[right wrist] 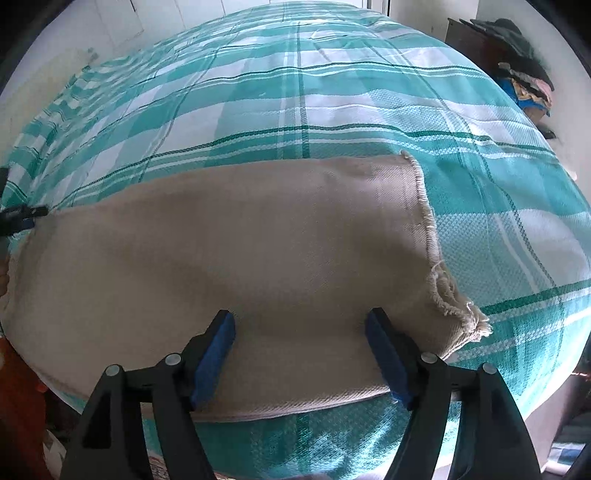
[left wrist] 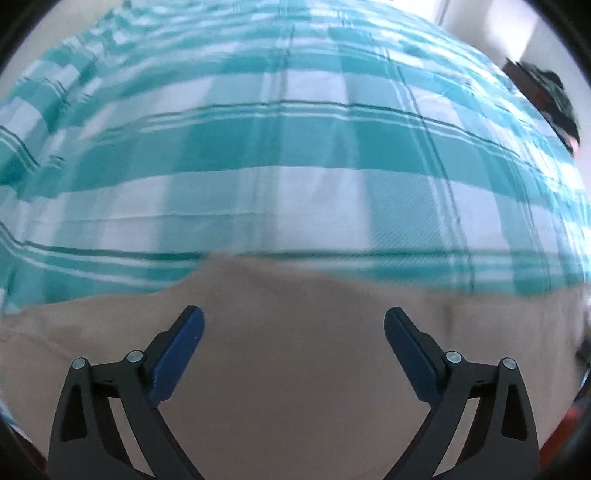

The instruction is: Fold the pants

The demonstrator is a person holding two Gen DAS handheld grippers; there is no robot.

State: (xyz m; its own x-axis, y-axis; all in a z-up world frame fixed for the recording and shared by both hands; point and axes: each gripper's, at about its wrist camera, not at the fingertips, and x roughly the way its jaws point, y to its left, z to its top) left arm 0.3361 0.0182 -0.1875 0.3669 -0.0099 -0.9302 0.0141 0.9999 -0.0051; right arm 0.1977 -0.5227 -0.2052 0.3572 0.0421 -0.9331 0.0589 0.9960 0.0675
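With my right claw (right wrist: 300,350) and left claw (left wrist: 293,339) both spread empty above the beige pants (right wrist: 229,251), I should pinch both layers squarely near the frayed hem (right wrist: 439,280).

You are working in a bedroom of a home. A bed is filling almost the whole view, and a teal-and-white checked bedspread (right wrist: 332,110) is covering it from edge to edge. Beyond the far side of the bed, plain pale walls (right wrist: 110,29) are showing. Past the bed's far right corner, a dark wooden cabinet (right wrist: 476,40) is standing against the wall, and a loose heap of dark and coloured clothes (right wrist: 524,62) is lying on top of it, as household laundry does.
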